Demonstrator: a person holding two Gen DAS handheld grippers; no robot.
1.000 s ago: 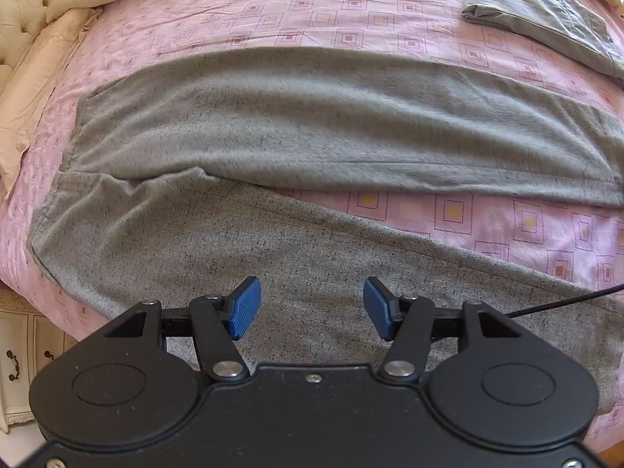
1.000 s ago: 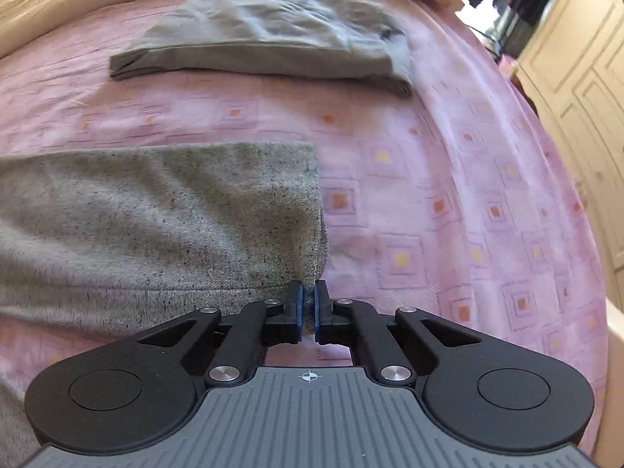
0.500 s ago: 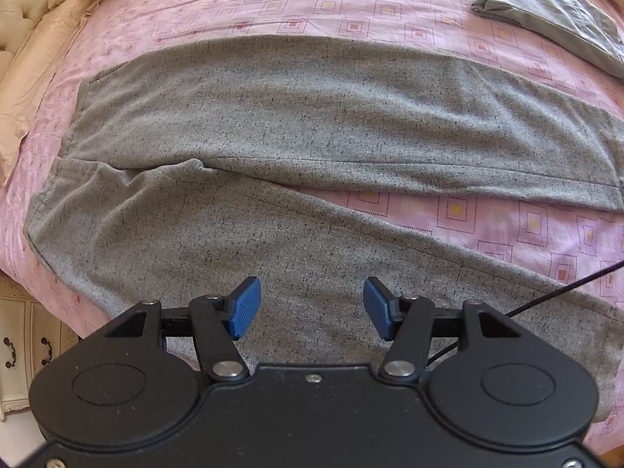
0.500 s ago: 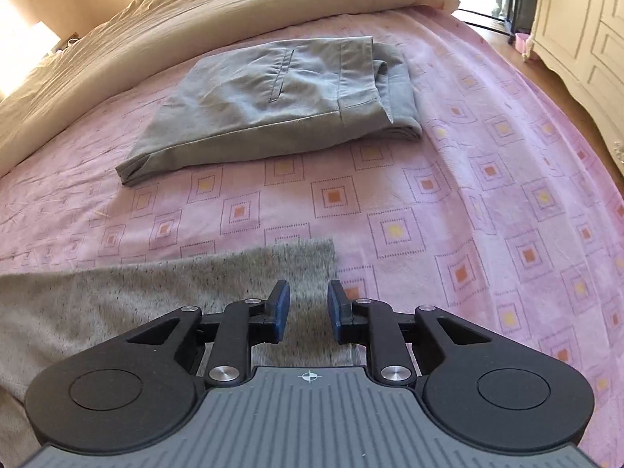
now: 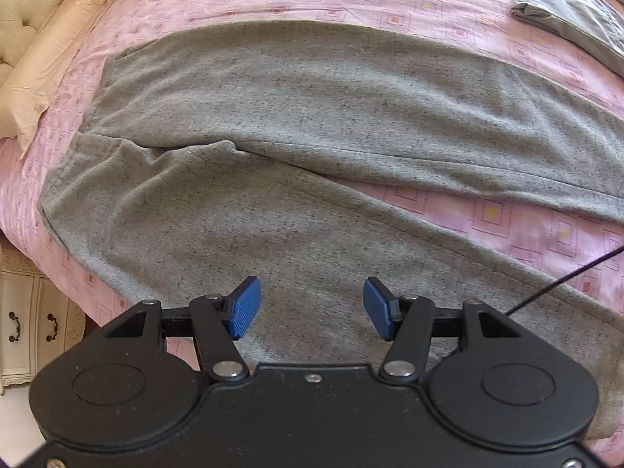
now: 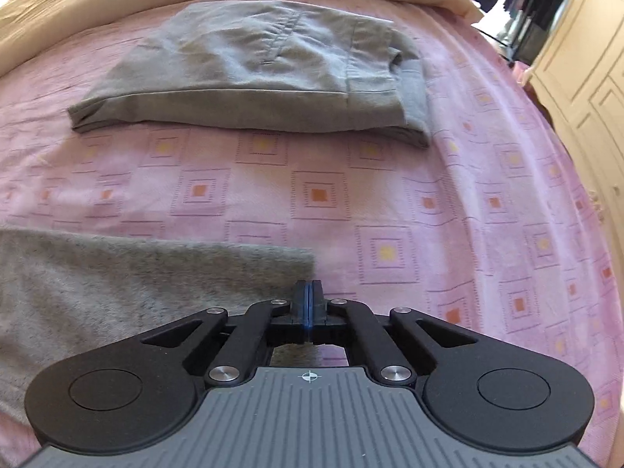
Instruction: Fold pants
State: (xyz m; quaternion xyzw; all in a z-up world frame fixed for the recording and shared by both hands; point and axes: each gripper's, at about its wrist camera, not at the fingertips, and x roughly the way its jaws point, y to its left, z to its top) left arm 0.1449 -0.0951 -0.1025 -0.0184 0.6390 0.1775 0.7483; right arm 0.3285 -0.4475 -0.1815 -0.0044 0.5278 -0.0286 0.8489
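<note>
Grey pants (image 5: 312, 179) spread flat on pink bedspread (image 6: 351, 202)

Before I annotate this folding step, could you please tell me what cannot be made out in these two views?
- Right wrist view: whether the shut right claw pinches the grey pants; its own fingers hide the hem corner.
- Left wrist view: the pants' leg ends, cut off by the right edge.
- Left wrist view: the folded trousers, mostly cropped by the corner.
- Right wrist view: the pants' weave, blurred.
</note>
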